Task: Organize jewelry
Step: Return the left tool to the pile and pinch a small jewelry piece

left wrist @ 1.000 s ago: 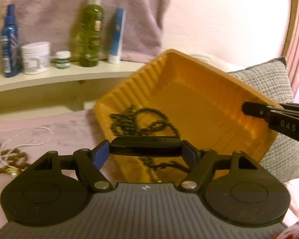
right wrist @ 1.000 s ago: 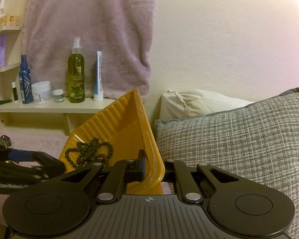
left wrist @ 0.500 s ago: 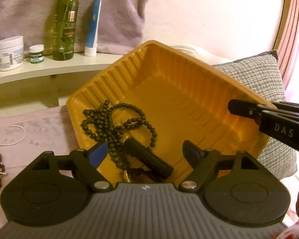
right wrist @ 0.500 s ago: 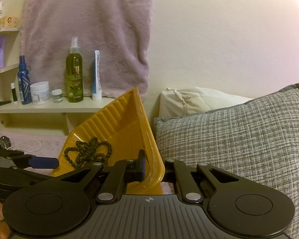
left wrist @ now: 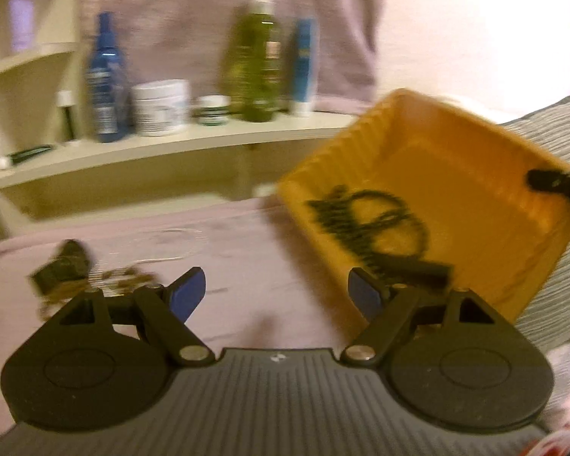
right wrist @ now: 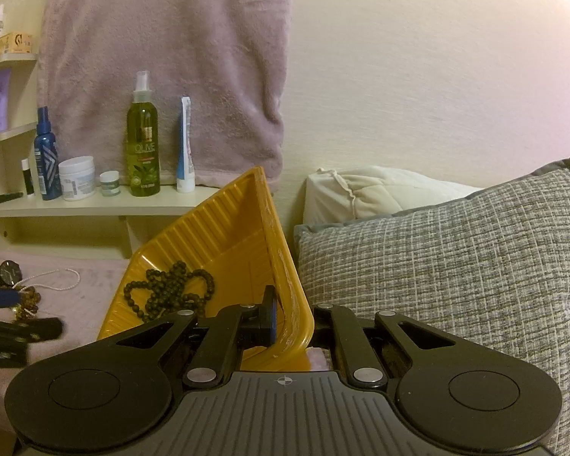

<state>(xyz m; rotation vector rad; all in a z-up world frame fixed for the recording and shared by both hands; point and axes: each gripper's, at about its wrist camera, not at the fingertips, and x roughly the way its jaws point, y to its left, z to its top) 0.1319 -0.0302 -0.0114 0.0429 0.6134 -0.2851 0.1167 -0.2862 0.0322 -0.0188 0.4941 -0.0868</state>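
Two claws are in use. The right claw [right wrist: 290, 323] is clamped on the yellow tray [right wrist: 224, 243] rim, tilting it; a black bead necklace [right wrist: 171, 294] lies inside. The left claw [left wrist: 275, 294], spread and empty, is best lowered squarely over the amber bead strand [left wrist: 123, 279] on the bed.

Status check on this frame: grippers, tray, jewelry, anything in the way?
Right gripper clamped on yellow tray rim, tray tilted. Left gripper open, empty. Bead necklace in tray; watch on bedspread. Nothing blocking.
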